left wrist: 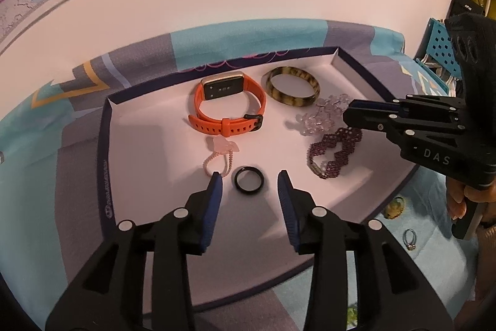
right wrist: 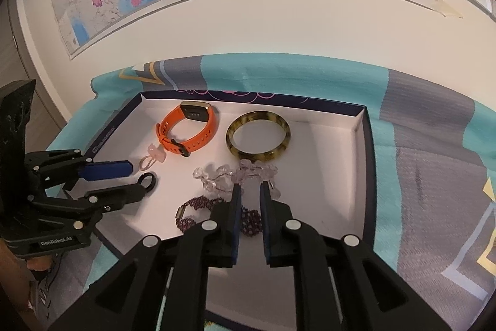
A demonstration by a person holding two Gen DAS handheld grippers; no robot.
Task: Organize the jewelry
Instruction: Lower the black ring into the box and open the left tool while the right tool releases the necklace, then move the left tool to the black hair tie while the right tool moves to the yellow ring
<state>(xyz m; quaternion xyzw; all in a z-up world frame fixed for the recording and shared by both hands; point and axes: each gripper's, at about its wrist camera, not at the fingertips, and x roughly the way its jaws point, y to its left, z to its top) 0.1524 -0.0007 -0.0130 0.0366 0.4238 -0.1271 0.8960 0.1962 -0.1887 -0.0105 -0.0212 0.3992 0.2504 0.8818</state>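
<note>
Left wrist view: the left gripper (left wrist: pixel 250 179) hangs over the white tray (left wrist: pixel 148 151), its fingers apart with the black ring (left wrist: pixel 248 179) lying free between them. Right of it, the right gripper (right wrist: pixel 251 187) holds its fingers slightly apart, pressing nothing, at the clear bead bracelet (right wrist: pixel 235 174), just beyond the purple bracelet (left wrist: pixel 333 149).

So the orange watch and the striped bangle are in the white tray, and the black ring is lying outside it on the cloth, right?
Not quite. The black ring lies inside the white tray too, between the open left gripper's fingers, as the left wrist view shows. The orange watch and striped bangle are in the tray.
</note>
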